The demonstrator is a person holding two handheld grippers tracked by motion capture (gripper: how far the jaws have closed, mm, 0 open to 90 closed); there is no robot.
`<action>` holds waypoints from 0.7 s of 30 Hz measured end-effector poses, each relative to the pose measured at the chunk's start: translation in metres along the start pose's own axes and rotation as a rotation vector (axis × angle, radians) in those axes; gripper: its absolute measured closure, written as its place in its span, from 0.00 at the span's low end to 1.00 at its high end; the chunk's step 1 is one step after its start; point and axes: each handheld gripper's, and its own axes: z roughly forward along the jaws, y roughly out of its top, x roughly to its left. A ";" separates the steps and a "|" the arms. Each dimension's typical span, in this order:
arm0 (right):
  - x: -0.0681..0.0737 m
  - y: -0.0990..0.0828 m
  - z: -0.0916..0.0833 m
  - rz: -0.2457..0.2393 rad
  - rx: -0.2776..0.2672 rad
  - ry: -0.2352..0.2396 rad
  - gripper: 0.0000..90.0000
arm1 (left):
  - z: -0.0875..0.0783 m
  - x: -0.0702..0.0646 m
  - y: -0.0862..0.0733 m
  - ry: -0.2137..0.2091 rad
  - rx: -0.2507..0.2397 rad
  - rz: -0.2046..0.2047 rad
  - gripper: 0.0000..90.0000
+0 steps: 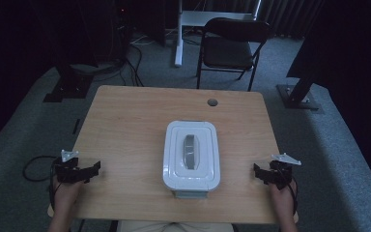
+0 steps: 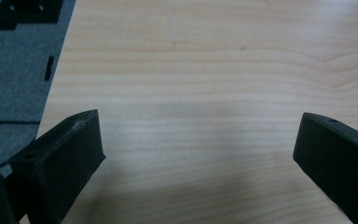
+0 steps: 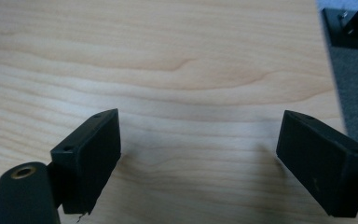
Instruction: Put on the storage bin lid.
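Setting: dim room, grey carpet, a folding chair [image 1: 229, 46] beyond a wooden bench [image 1: 125, 125] with a small round hole [image 1: 212, 102] near its far edge. Item: one white box [image 1: 191, 154] with rounded corners and a fitted lid [image 1: 192, 151], standing at the middle of the bench toward the near edge, long side running away from the person. A grey handle [image 1: 191, 151] lies recessed along the middle of the lid. Material appears to be hard moulded plastic: judged stiff, smooth and somewhat slippery, not fragile; weight depends on contents, which cannot be seen. Suggested hold: the grey handle for lifting the lid, or the raised rim on the two long sides for moving the whole box, one claw to each side; the glossy lid top would likely give poor grip. Left claw [image 1: 89, 170]: jaws wide apart, nothing between them, resting low at the left edge of the bench, well apart from the box. Right claw [image 1: 259, 172]: jaws likewise spread and holding nothing, at the right edge of the bench, well apart from the box.
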 end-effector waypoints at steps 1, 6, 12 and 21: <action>0.002 0.000 0.001 -0.005 0.015 0.000 0.15 | 0.000 0.001 -0.001 0.008 0.005 0.001 0.02; 0.004 0.001 0.002 0.010 0.026 -0.013 0.14 | 0.002 0.003 -0.003 0.030 0.035 -0.006 0.00; 0.004 0.001 0.002 0.022 0.026 -0.024 0.14 | 0.007 0.004 -0.007 0.039 0.045 0.009 0.00; 0.003 -0.001 0.000 0.031 0.025 -0.031 0.14 | 0.007 0.004 -0.006 0.052 0.045 -0.003 0.01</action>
